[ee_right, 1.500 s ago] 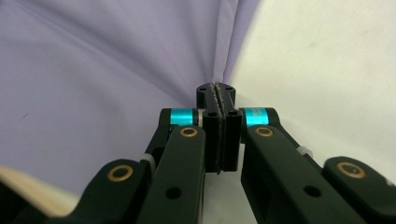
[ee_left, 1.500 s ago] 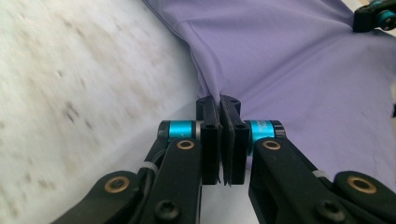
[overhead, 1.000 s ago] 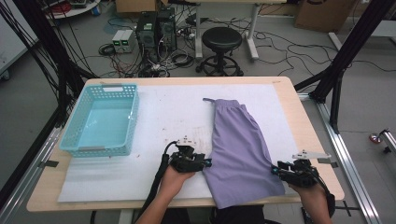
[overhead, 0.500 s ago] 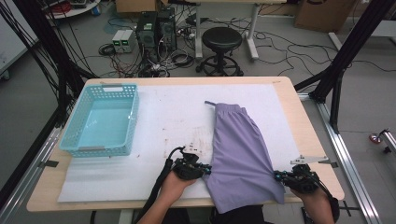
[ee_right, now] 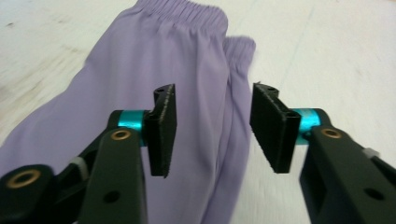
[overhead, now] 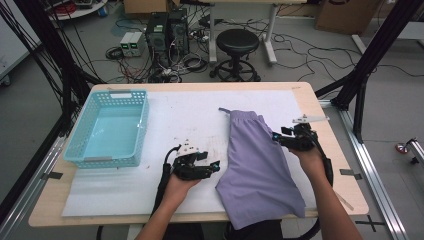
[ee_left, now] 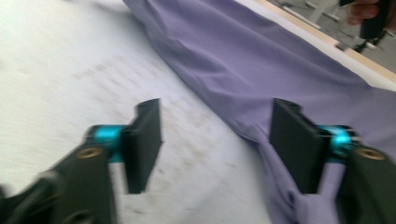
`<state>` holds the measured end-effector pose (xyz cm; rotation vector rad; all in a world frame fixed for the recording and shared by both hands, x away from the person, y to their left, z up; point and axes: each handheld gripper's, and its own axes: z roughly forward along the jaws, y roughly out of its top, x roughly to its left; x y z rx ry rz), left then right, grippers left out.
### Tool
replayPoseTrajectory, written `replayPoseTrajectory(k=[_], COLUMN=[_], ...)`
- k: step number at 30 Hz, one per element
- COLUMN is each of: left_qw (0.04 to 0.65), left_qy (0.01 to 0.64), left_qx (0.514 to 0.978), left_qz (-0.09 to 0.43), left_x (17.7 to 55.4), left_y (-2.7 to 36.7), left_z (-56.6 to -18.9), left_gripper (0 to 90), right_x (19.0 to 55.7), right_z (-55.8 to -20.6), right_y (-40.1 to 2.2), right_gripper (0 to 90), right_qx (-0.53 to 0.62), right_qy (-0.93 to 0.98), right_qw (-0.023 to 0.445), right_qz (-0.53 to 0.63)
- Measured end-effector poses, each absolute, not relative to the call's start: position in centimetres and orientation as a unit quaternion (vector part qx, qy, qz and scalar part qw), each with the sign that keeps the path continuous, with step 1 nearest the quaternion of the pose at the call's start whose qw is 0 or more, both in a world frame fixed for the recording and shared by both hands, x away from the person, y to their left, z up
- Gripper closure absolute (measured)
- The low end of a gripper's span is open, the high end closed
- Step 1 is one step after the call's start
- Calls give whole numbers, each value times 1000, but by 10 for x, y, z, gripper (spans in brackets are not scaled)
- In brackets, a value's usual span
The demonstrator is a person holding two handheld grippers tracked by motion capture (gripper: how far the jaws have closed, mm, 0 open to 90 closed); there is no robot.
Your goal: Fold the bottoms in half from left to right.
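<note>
The purple shorts (overhead: 260,167) are lying folded lengthwise on the white mat (overhead: 120,185), right of the table's middle, waistband at the far end and legs hanging slightly over the near edge. The lengthwise fold looks done; folding it shorter and putting it in the blue basket (overhead: 111,131) at the far left is probably what is left.

The left gripper (overhead: 216,166) is hovering just beside the left edge of the cloth, near its lower part. Its jaws have just been opening and are standing spread; in the left gripper view the cloth edge is passing by the right jaw, but blur is making it hard to say whether it is touching. The right gripper (overhead: 276,136) is sitting over the right edge of the shorts, closer to the waistband (ee_right: 196,14). Its jaws have just been opening too, parted with nothing pinched, the doubled cloth edge lying beneath them.

Bare mat is stretching between the shorts and the basket, leaving open room to carry the cloth left
</note>
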<state>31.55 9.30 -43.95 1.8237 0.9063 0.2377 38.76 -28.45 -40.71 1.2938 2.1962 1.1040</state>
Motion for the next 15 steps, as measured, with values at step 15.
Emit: replayPoseTrajectory(k=[15], left_qw=[541], left_qy=[332], left_qx=[757], left_qz=[155], left_x=[320], left_y=[124], left_z=[-429], left_gripper=[276], right_x=[459], right_z=[-422], right_y=[-242], right_gripper=[549], right_qx=[441], right_qy=[792], right_qw=[189], right_qz=[377])
